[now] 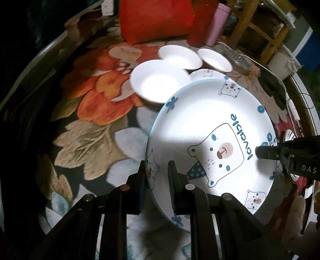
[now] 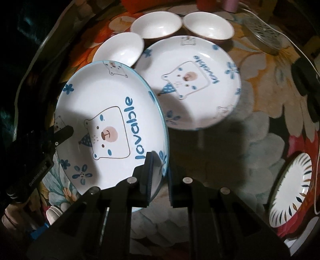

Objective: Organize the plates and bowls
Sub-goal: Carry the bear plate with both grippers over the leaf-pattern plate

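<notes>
A white plate with a blue rim, a bear and the word "lovable" point(image 1: 210, 120) point(image 2: 104, 96) hangs tilted above the floral table. My left gripper point(image 1: 158, 170) is shut on its near rim, and its finger point(image 2: 64, 133) shows on the plate's left edge in the right wrist view. My right gripper point(image 2: 160, 170) is shut on the opposite rim; its finger point(image 1: 266, 153) shows at the right in the left wrist view. A second bear plate point(image 2: 192, 84) lies flat on the table. Behind it stand three white bowls point(image 2: 120, 48) point(image 2: 158, 25) point(image 2: 208, 25).
A plate with a dark leaf-pattern rim point(image 2: 290, 190) sits at the table's right edge. A red bag point(image 1: 156, 18) and a pink bottle point(image 1: 217, 24) stand at the back. A metal grater point(image 2: 266, 34) and white cables point(image 1: 288, 96) lie at the back right.
</notes>
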### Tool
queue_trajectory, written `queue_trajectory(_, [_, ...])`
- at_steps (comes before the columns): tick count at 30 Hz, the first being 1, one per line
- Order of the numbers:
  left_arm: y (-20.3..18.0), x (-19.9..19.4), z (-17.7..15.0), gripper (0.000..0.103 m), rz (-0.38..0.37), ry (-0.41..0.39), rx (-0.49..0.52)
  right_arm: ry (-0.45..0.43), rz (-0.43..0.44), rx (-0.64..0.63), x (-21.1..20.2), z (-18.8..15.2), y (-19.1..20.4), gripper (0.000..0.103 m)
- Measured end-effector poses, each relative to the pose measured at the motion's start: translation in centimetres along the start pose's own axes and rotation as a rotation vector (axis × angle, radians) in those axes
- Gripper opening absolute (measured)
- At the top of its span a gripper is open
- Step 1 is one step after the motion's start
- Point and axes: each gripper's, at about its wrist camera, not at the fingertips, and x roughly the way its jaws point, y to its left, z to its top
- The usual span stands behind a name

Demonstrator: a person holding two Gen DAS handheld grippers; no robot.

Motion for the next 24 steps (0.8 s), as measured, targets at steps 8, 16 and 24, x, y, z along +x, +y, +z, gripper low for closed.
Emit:
queue_trajectory(8, [-3.8,-0.2,0.9,0.019,-0.034,0.002,0.050,0.006,0.002,0.068,-1.2,-0.8,-2.8,0.014])
queue_trajectory(16, [-8.5,0.7,0.8,0.019,-0.065,0.035,0.116,0.004,-0.004,0.146,-2.1,-2.7,-7.2,0.014])
queue_trajectory(24, [-13.3,2.7,0.5,0.019,-0.094,0.088,0.160,-0.013,-0.015,0.207,-3.5,-4.2,-11.5,0.014])
